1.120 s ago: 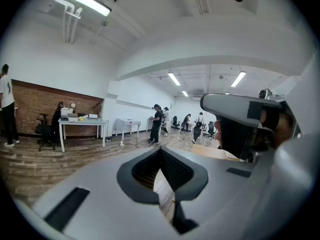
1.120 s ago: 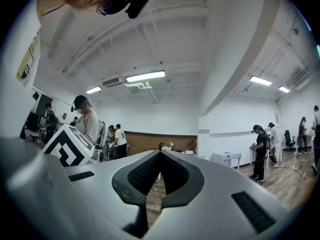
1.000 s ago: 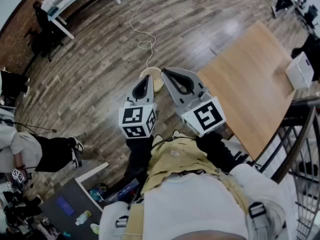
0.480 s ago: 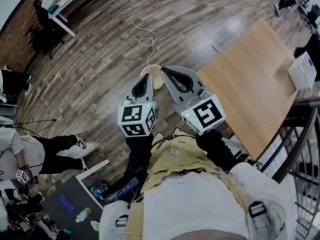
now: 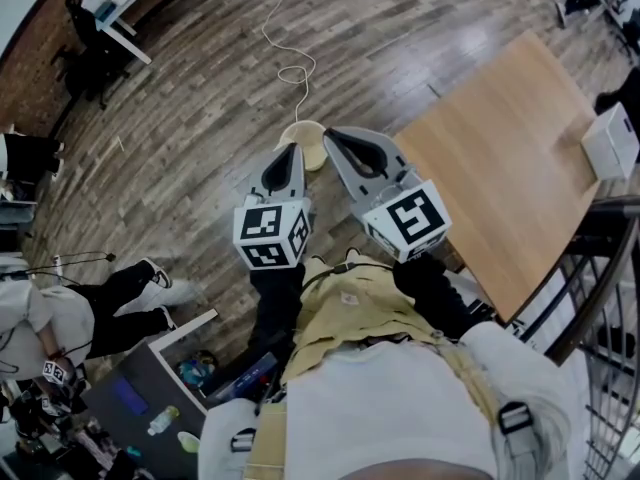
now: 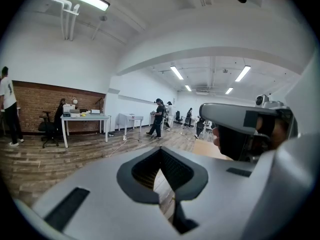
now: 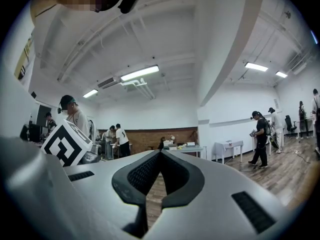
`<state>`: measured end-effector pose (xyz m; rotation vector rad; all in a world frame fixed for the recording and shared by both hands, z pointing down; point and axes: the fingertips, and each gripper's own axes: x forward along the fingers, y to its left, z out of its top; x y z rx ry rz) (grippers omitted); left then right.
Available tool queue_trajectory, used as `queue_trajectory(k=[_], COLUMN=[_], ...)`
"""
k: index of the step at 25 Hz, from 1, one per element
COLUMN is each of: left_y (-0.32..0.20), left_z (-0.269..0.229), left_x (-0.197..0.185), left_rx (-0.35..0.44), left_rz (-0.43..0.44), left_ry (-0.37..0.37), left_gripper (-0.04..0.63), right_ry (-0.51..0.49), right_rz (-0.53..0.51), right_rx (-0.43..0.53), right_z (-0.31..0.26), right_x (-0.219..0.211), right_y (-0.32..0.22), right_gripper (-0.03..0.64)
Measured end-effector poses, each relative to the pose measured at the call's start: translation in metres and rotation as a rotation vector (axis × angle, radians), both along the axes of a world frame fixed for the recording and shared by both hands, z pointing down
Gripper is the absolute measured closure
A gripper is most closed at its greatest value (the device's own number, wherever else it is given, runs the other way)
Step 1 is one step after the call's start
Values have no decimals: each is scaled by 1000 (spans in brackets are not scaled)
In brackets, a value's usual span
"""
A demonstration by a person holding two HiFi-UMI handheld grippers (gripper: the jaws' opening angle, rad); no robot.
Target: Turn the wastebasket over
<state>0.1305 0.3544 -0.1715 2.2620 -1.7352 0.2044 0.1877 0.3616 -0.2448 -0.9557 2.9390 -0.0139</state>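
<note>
A cream round wastebasket [image 5: 308,146] stands on the wood floor, seen from above and partly hidden by my left gripper's tip. My left gripper [image 5: 296,150] hangs over its near left rim, shut with nothing in it. My right gripper [image 5: 331,136] is just to the right of the basket, also shut and empty. Whether either tip touches the basket I cannot tell. The left gripper view shows its jaws [image 6: 160,148] meeting, with the right gripper [image 6: 240,129] beside them. The right gripper view shows its jaws [image 7: 160,153] closed and the left gripper's marker cube [image 7: 65,144].
A wooden table [image 5: 500,168] with a white box [image 5: 610,140] stands at the right, with a dark railing [image 5: 600,298] beyond it. A white cable [image 5: 285,53] runs across the floor behind the basket. A person [image 5: 110,308] and a dark desk [image 5: 140,408] are at the lower left.
Both grippers have eased a little forward and down together, still closed. The person at the left has shifted their legs.
</note>
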Motion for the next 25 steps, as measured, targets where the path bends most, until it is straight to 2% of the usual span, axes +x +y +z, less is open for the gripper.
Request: queue_trajectory(k=[7,13,17,21,25], left_y=[-4,-22,-55,-96,-135], left_z=[18,40,56,52,61], left_x=[6,-17,-28,-29,-59], left_rx=[-56,-95,-114,-103,-129], left_rz=[-5,-15,30,86,102], left_ry=[-16,-7,18,41,53], left_gripper=[597,597,597,597,597], right_ry=[1,0,32,53,59], right_rz=[-15,-18,21,80,90], right_rx=[-93,-118,-129,-146,-155], right_z=[28,44,58,60,61], right_x=[8,-12,-25,-28,-62], right_y=[-12,-32,-55,-95,-141], right_gripper=[595,595,595,595,595])
